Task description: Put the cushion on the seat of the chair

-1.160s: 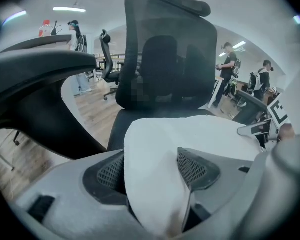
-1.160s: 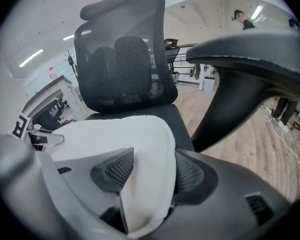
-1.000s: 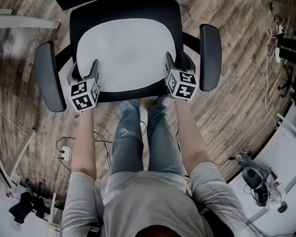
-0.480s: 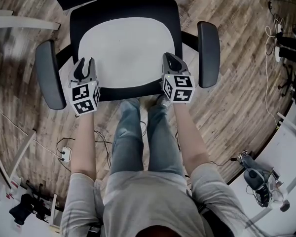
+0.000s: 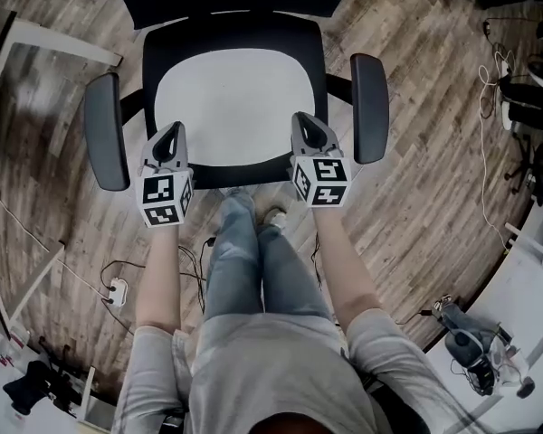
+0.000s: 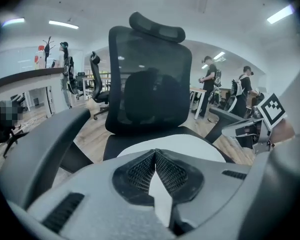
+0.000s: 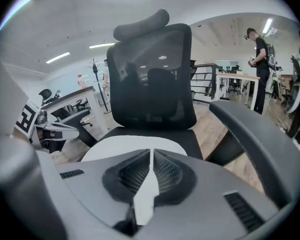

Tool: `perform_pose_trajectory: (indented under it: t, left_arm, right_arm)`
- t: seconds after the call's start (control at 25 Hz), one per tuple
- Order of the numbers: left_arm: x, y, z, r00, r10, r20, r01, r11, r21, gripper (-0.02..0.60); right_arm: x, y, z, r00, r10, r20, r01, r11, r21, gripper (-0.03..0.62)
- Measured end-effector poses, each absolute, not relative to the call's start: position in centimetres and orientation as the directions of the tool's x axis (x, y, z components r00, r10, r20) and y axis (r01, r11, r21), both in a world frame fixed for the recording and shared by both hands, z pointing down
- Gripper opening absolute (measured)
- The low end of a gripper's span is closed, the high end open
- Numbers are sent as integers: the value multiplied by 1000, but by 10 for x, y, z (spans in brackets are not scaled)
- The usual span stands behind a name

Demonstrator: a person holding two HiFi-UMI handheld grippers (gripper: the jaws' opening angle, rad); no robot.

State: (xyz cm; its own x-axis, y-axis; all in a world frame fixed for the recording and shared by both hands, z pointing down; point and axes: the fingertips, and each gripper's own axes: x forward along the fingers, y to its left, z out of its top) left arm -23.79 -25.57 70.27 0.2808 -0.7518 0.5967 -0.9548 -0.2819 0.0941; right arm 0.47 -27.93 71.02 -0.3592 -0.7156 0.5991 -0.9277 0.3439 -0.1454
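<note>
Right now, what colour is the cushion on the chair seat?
The cushion is white; head view shows it best.

no readable text, labels or numbers anywhere

The cushion (image 5: pixel 240 98) lies on the chair (image 5: pixel 235 27) seat, between the two armrests (image 5: pixel 106 132).

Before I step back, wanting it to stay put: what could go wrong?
The flat white cushion only rests on the black chair seat, so it might slide. The shut left gripper and right gripper hang by its front corners; a careless swing could nudge it. Loose cables on the wooden floor underfoot could trip you.
</note>
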Motion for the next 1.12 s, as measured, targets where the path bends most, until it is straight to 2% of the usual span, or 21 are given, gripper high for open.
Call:
perform_pose_trajectory:
  t: [0.56, 1.12]
  left_arm:
    - [-230, -198, 588, 261, -847, 464, -965, -243, 99, 11]
    - [-209, -159, 473, 283, -894, 346, -958, -277, 69, 12]
  right_arm:
    - [3, -237, 597, -432, -756, 493, -896, 424, -135, 25]
    - [24, -199, 474, -472, -804, 361, -876, 473, -91, 25]
